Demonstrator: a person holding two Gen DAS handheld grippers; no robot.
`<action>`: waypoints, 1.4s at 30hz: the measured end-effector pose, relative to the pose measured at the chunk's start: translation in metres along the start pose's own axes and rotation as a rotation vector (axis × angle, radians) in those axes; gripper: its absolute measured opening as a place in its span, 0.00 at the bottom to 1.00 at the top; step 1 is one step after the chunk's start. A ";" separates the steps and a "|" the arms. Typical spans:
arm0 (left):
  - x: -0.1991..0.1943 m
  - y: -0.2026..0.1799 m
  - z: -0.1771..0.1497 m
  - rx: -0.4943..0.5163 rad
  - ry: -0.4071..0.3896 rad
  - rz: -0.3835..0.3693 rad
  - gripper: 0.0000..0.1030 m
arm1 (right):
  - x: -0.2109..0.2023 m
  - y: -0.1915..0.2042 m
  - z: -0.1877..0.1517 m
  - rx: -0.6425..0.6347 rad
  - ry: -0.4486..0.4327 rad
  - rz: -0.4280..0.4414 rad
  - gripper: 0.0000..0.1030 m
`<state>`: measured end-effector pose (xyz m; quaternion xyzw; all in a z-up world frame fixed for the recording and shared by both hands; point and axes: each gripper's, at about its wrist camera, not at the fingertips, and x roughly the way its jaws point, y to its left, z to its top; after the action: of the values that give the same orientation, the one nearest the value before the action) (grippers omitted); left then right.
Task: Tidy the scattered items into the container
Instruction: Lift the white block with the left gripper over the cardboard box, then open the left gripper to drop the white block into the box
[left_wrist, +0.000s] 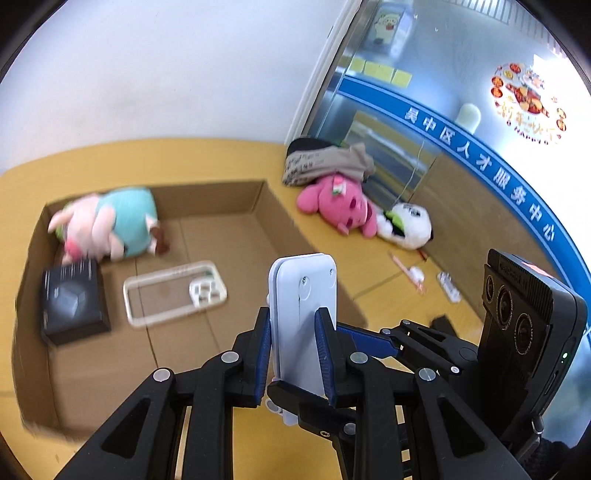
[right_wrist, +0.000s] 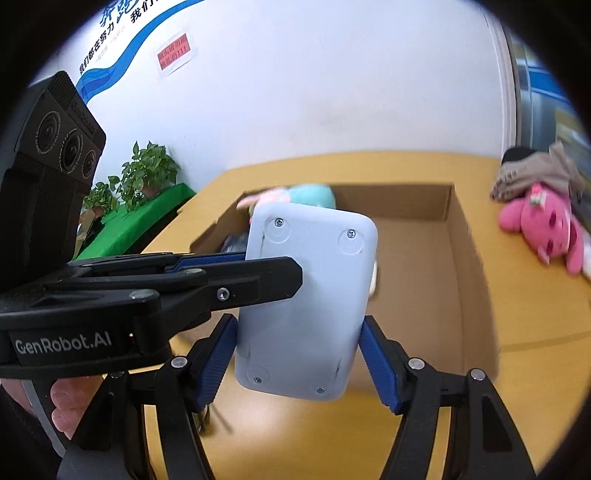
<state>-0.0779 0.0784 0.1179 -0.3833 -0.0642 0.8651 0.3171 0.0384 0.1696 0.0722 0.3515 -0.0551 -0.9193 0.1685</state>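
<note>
A white, flat rounded device (left_wrist: 303, 295) (right_wrist: 310, 288) hangs in the air over the near rim of the open cardboard box (left_wrist: 221, 199) (right_wrist: 406, 203). Both grippers hold it. My left gripper (left_wrist: 293, 321) is shut on its narrow sides, blue pads pressing either edge. My right gripper (right_wrist: 300, 325) is shut on its wider sides, and one of its fingers (left_wrist: 369, 341) reaches in from the right in the left wrist view. In the box lie a teal and pink plush (left_wrist: 110, 225), a black box (left_wrist: 74, 302) and a clear phone case (left_wrist: 173, 295).
On the yellow table (left_wrist: 388, 295) right of the box lie a pink plush (left_wrist: 340, 206) (right_wrist: 546, 229), a white plush (left_wrist: 406, 225), a beige and black cloth bundle (left_wrist: 325, 162), a pen (left_wrist: 406, 273) and a small white item (left_wrist: 448, 286). Potted plants (right_wrist: 147, 173) stand far left.
</note>
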 end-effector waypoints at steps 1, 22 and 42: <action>0.001 0.002 0.009 0.003 -0.005 -0.004 0.23 | 0.002 -0.002 0.009 -0.008 -0.002 -0.004 0.64; 0.134 0.109 0.136 -0.105 0.106 -0.032 0.21 | 0.145 -0.090 0.130 0.037 0.154 0.016 0.63; 0.252 0.161 0.125 -0.240 0.322 -0.035 0.22 | 0.244 -0.145 0.103 0.169 0.354 -0.024 0.63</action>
<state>-0.3735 0.1181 -0.0088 -0.5506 -0.1220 0.7731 0.2904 -0.2394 0.2185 -0.0357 0.5210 -0.0975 -0.8372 0.1343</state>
